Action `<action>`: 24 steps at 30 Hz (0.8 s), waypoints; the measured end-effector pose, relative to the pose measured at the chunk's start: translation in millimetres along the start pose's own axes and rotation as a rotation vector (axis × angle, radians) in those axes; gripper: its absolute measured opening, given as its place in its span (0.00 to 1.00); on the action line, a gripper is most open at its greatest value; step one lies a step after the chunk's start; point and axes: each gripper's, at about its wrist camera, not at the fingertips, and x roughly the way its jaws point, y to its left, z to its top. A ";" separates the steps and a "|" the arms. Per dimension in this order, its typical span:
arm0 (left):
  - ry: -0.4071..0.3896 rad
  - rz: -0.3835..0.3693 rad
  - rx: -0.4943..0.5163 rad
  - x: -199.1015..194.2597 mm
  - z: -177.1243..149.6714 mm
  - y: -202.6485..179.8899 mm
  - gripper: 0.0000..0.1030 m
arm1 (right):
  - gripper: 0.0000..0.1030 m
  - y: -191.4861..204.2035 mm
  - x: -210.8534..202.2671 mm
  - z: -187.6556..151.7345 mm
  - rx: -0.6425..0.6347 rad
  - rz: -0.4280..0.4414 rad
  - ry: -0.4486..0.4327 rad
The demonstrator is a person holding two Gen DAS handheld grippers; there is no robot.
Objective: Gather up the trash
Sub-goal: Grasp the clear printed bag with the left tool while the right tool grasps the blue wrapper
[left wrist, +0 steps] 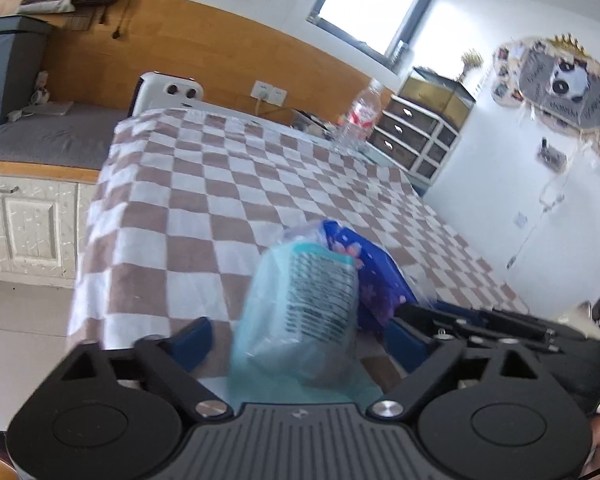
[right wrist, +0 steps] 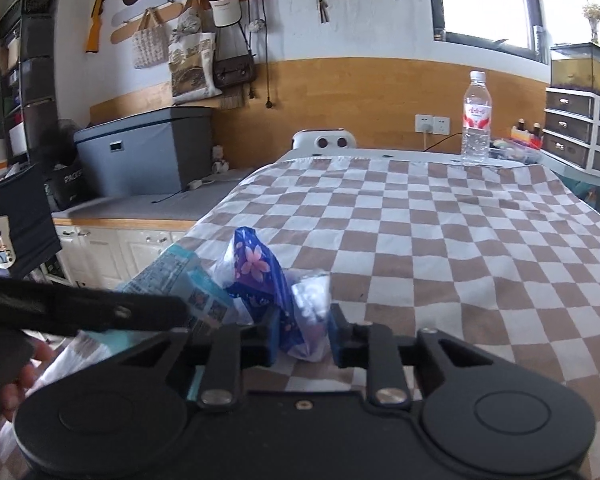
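On the near end of the checkered tablecloth (left wrist: 220, 200) (right wrist: 460, 240) lies a heap of wrappers. My left gripper (left wrist: 300, 340) stands open around a pale teal packet with printed text (left wrist: 308, 304) (right wrist: 180, 276); neither blue pad touches it. My right gripper (right wrist: 305, 338) is shut on a blue floral wrapper in clear plastic (right wrist: 260, 276) (left wrist: 376, 280), just to the right of the teal packet. From the right wrist view the left gripper shows as a black bar (right wrist: 80, 312) at the left. A clear water bottle (right wrist: 476, 120) (left wrist: 360, 116) stands upright at the table's far end.
A white chair back (right wrist: 324, 140) (left wrist: 168, 92) rises behind the table's far edge. A grey storage box (right wrist: 148, 148) sits on the low cabinet to the left. A drawer unit (right wrist: 580, 136) (left wrist: 412, 136) stands at the far right. A person's hand (right wrist: 20, 380) is at lower left.
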 end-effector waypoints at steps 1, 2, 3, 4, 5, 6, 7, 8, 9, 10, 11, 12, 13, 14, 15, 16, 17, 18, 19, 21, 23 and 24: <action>0.004 0.005 0.014 1.0 -1.0 -3.3 0.74 | 0.22 -0.7 -1.3 -0.2 0.007 0.009 0.004; 0.007 0.016 0.032 1.3 -2.2 -7.0 0.70 | 0.21 -0.7 -2.0 -0.9 0.009 0.015 0.006; 0.007 0.032 0.050 1.1 -3.4 -10.4 0.60 | 0.20 0.0 -2.4 -1.9 0.006 0.017 0.009; 0.004 0.048 0.060 1.0 -4.6 -12.5 0.57 | 0.19 0.7 -2.5 -2.6 0.005 0.017 0.010; -0.004 0.055 0.066 -0.6 -5.7 -14.2 0.57 | 0.18 1.7 -2.8 -3.0 0.004 0.020 0.014; -0.013 0.056 0.074 -3.0 -6.5 -15.7 0.55 | 0.17 3.0 -3.5 -3.3 0.001 0.022 0.016; -0.021 0.058 0.083 -5.6 -7.2 -17.2 0.54 | 0.17 4.3 -4.1 -3.5 -0.001 0.019 0.016; -0.028 0.065 0.090 -8.5 -7.6 -18.6 0.53 | 0.17 5.3 -4.1 -3.9 -0.003 0.017 0.017; -0.033 0.070 0.093 -11.4 -7.9 -19.6 0.52 | 0.16 6.2 -4.5 -4.4 -0.002 0.015 0.017; -0.039 0.075 0.097 -14.9 -8.5 -20.8 0.51 | 0.16 6.5 -4.5 -4.7 0.000 0.014 0.016; -0.048 0.083 0.105 -18.9 -9.4 -22.2 0.51 | 0.16 6.8 -4.9 -5.1 0.003 0.010 0.015; -0.056 0.094 0.114 -23.0 -10.5 -24.0 0.51 | 0.15 7.1 -5.5 -5.7 0.005 0.006 0.013; -0.061 0.109 0.126 -26.9 -11.7 -26.4 0.50 | 0.15 7.6 -6.3 -6.6 0.007 0.002 0.011; -0.068 0.122 0.140 -31.0 -13.2 -28.6 0.50 | 0.15 8.2 -7.0 -7.6 0.011 -0.003 0.007; -0.075 0.127 0.150 -35.4 -14.8 -29.9 0.50 | 0.15 9.0 -7.6 -8.6 0.011 -0.009 0.005; -0.080 0.129 0.155 -39.4 -15.9 -30.8 0.50 | 0.14 10.7 -8.2 -9.4 0.006 -0.018 0.005; -0.082 0.133 0.157 -43.3 -17.2 -31.4 0.50 | 0.14 12.4 -9.0 -10.0 0.003 -0.025 0.004; -0.084 0.139 0.160 -47.2 -18.4 -31.9 0.50 | 0.14 14.1 -10.1 -10.4 -0.001 -0.031 0.003; -0.088 0.143 0.162 -50.7 -19.0 -32.7 0.50 | 0.14 16.5 -11.4 -10.6 -0.004 -0.037 0.003; -0.101 0.146 0.165 -59.8 -21.1 -33.2 0.50 | 0.14 21.0 -15.1 -12.7 -0.015 -0.044 0.003; -0.110 0.154 0.167 -69.2 -24.4 -33.8 0.50 | 0.13 25.0 -21.7 -14.8 -0.020 -0.049 0.003; -0.107 0.160 0.168 -73.6 -26.0 -33.9 0.50 | 0.13 26.5 -26.4 -15.9 -0.012 -0.052 0.001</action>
